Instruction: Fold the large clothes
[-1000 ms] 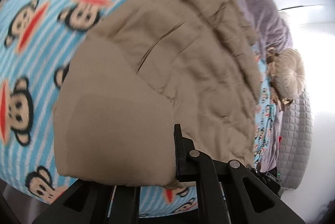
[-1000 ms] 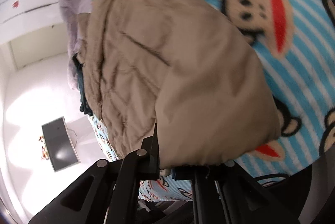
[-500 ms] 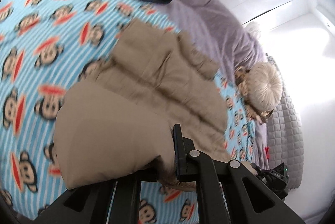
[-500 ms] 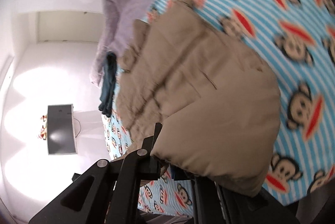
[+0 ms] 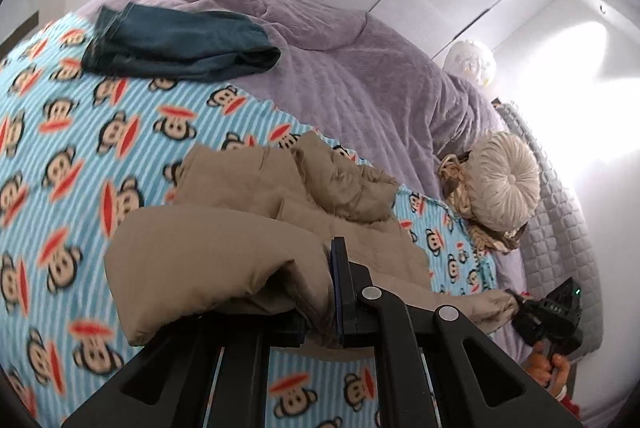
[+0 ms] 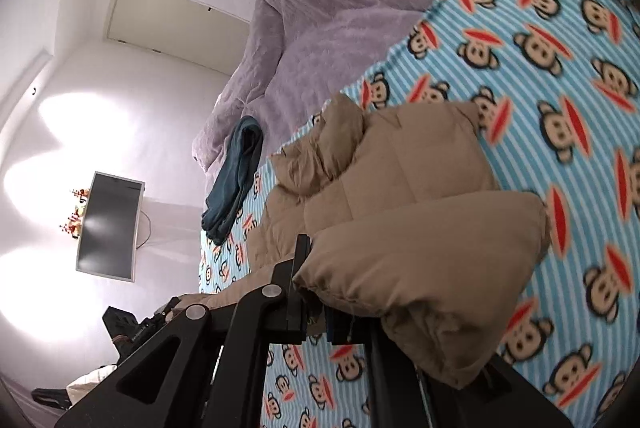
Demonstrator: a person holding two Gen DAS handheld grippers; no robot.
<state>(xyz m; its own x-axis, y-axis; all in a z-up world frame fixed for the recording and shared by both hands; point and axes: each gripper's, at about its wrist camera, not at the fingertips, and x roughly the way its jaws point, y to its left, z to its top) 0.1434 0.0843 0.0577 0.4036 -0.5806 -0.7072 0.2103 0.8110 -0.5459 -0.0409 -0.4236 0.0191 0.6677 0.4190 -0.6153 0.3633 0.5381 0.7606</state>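
The jaws of the left gripper (image 5: pixel 320 308) are being pressed together on one corner of the tan padded jacket (image 5: pixel 240 244), and the jaws of the right gripper (image 6: pixel 316 308) are being pinched on another part of the same hem, with puffy fabric bulging out on both sides of each grip. The hem end is being held raised off the bed, while the collar end of the jacket is lying crumpled on the monkey-print blanket (image 5: pixel 80 131). In the left wrist view, the right gripper is being seen at the far edge, clamped on a stretched-out piece of the jacket.

Judging from this, the bottom half is being carried over the top half for a fold. To do this well, both corners are best kept level and equally far apart, so that the hem is being laid down square and without slack in the middle. The bunched collar region looks likely to trap wrinkles, so the fabric is best drawn taut before being lowered. The padding is thick and springy, and the fold is probably going to need pressing flat once released.

Beyond the jacket, a dark teal garment (image 5: pixel 176 47) is lying well apart near a purple comforter (image 5: pixel 360 67), and a round cream cushion (image 5: pixel 504 183) is resting by the quilted headboard (image 5: pixel 560 228).
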